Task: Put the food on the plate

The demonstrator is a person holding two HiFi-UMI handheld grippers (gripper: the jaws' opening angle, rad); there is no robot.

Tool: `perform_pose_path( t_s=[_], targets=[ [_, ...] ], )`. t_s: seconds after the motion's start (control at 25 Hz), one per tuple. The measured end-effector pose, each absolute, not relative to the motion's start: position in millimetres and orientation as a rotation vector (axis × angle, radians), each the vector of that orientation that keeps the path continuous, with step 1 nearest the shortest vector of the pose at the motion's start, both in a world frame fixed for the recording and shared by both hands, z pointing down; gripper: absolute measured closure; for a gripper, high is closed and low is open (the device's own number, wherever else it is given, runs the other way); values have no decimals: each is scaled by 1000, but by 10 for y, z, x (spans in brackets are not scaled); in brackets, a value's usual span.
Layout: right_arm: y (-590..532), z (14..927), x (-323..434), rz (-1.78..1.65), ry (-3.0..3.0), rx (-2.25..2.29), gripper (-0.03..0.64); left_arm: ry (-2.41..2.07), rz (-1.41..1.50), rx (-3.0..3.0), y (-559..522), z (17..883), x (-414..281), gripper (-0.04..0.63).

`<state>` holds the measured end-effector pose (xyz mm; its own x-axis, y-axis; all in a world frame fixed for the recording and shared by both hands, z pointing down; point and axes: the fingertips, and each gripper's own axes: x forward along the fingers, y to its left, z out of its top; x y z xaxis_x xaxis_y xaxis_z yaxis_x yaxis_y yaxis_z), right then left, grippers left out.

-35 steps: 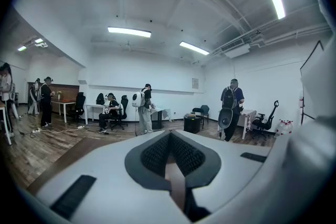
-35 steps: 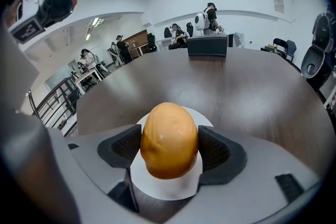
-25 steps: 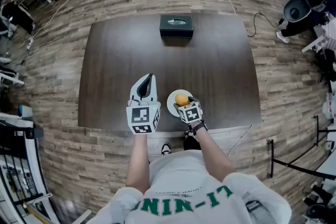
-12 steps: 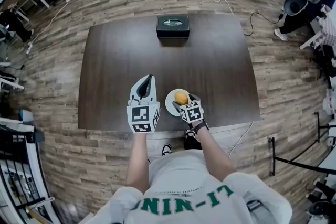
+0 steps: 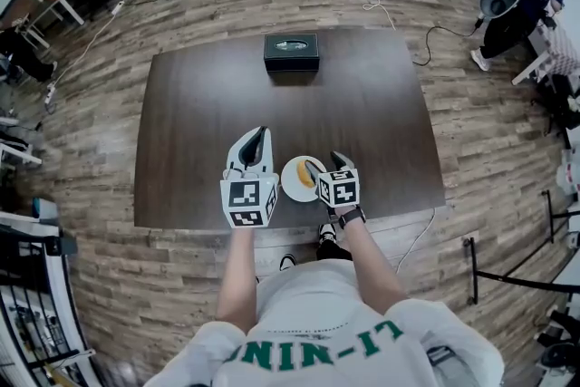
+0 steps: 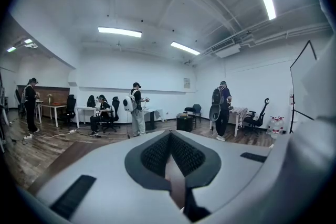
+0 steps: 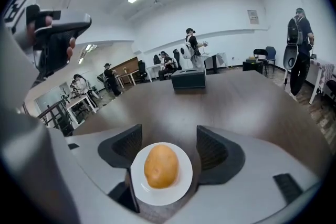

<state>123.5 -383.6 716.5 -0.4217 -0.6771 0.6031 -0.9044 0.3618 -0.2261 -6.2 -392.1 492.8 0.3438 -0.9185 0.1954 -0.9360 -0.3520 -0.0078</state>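
A yellow-brown potato lies on a small white plate near the front edge of the dark table. My right gripper hovers just above and behind it. Its jaws stand wide and are closing, and the pads do not touch the potato. From the head view the plate shows between the two grippers, with the potato partly covered by the right gripper. My left gripper hangs left of the plate, and its pads meet with nothing between them.
A black box sits at the far middle of the table, also visible in the right gripper view. The table's front edge runs just below the grippers. Several people, chairs and desks stand around the room beyond the table.
The right gripper has drawn back and to the right off the potato, which stays on the plate. The left gripper has held its place.
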Motion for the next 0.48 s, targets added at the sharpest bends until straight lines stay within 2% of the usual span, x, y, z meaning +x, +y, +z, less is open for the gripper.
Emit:
perform_pose_path(
  t_s=[0.48],
  targets=[
    [-3989,5942,1480,521,-2380,1527,345,-1783,224,2482,-3838,4662,-89,584]
  ],
)
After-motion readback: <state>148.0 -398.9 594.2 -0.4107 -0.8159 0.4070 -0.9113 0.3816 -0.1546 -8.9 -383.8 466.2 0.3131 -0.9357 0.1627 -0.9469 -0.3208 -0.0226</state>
